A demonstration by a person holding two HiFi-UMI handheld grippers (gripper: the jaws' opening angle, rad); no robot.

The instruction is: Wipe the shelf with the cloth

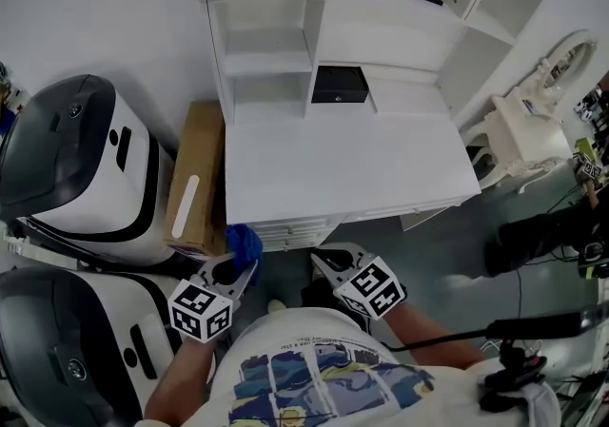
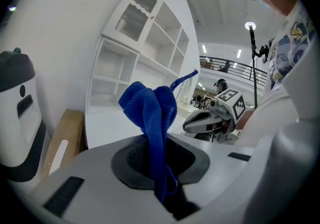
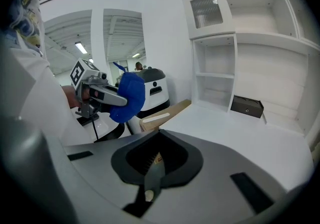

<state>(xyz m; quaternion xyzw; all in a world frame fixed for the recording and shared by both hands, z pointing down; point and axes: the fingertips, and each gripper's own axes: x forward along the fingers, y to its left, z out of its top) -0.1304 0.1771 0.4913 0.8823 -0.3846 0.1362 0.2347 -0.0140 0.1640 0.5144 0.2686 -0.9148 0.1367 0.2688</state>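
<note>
Head view: left gripper [image 1: 231, 270] and right gripper [image 1: 330, 262] are held low near the person's chest, both short of the front edge of the white desk [image 1: 352, 168]. The blue cloth [image 1: 244, 244] is bunched at the left gripper's tips, just off the desk's front left corner. The shelf [image 1: 265, 62] rises at the desk's back left, well apart from the cloth. A small black box [image 1: 340, 85] sits just right of the shelf. A cardboard box [image 1: 195, 178] stands by the desk's left side.

Left gripper view: jaws clamped on the cloth. It stands up from them in a loose bundle, with a short tail below the pinch. Shelf compartments show behind it.

Right gripper view: jaws pressed together, nothing between them. The left gripper with the cloth shows at left, in the air and clear of the desk.
</note>
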